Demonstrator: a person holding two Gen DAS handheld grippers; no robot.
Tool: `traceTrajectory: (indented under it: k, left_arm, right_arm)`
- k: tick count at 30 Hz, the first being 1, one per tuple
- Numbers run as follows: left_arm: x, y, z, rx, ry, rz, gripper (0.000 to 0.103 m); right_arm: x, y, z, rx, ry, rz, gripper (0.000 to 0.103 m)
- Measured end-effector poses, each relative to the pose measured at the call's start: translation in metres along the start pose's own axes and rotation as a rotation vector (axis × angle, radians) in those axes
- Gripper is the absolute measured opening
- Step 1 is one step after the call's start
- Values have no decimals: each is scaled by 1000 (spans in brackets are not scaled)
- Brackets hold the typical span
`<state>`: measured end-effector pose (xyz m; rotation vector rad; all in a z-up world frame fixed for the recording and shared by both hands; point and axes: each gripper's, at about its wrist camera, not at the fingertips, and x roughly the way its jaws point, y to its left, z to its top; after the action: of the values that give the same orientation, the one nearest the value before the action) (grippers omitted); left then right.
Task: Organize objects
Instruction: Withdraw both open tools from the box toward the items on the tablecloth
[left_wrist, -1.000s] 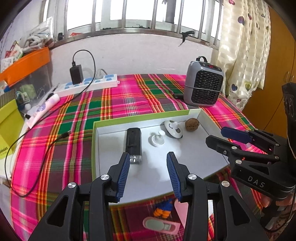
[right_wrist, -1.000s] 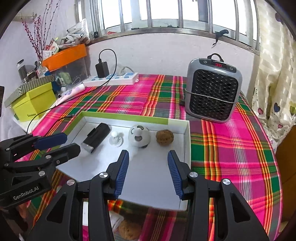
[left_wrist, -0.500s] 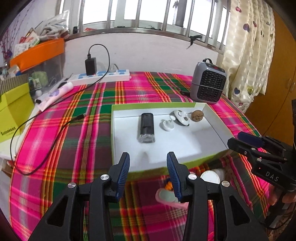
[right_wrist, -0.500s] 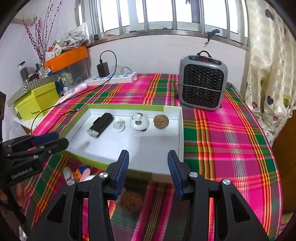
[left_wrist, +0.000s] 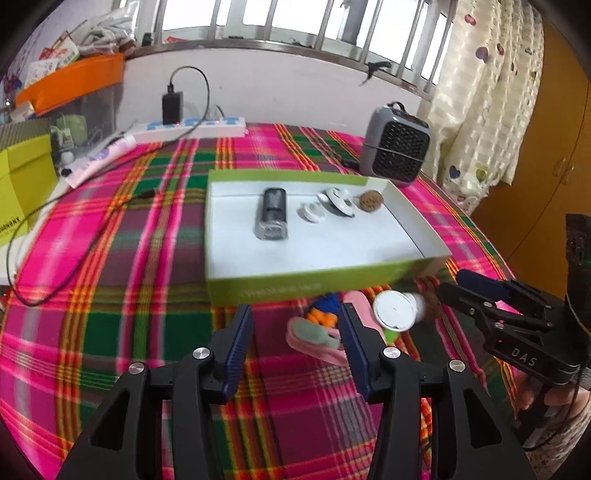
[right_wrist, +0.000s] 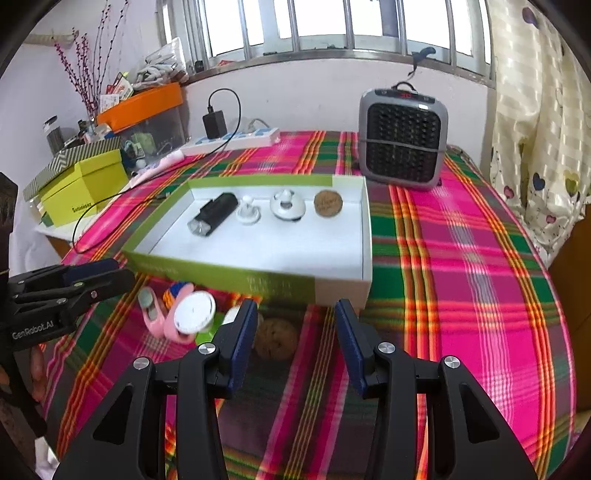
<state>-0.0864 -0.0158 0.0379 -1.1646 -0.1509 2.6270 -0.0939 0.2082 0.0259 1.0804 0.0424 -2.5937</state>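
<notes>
A green-and-white tray holds a black device, a white knob, a white round disc and a brown walnut in a row. Loose on the plaid cloth before its near wall lie a pink oval piece, a blue-orange toy, a white round cup and a brown ball. My left gripper hovers above the pink piece, its jaws opening and gripping nothing. My right gripper is open above the brown ball.
A grey heater stands behind the tray on the right. A power strip with a black charger and its cable lie at the back left, beside a yellow-green box and an orange bin. A curtain hangs to the right.
Both grippers have drawn back from above the tray towards its near side, bringing the loose items before it into view. The left jaws stand wider apart.
</notes>
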Motion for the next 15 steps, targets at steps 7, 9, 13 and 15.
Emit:
traceTrajectory:
  k: [7, 9, 13, 15]
  left_arm:
    - [9, -10, -7, -12, 31, -15, 49]
    - [10, -12, -8, -10, 35, -9, 49]
    - [12, -12, -10, -9, 53, -9, 49]
    - [13, -13, -12, -3, 60, -7, 49]
  right_arm:
    - [4, 3, -6, -10, 23, 22, 45]
    - [6, 6, -6, -17, 30, 30, 45]
    - [10, 7, -7, -17, 43, 53, 45]
    - [11, 7, -8, -17, 47, 61, 45]
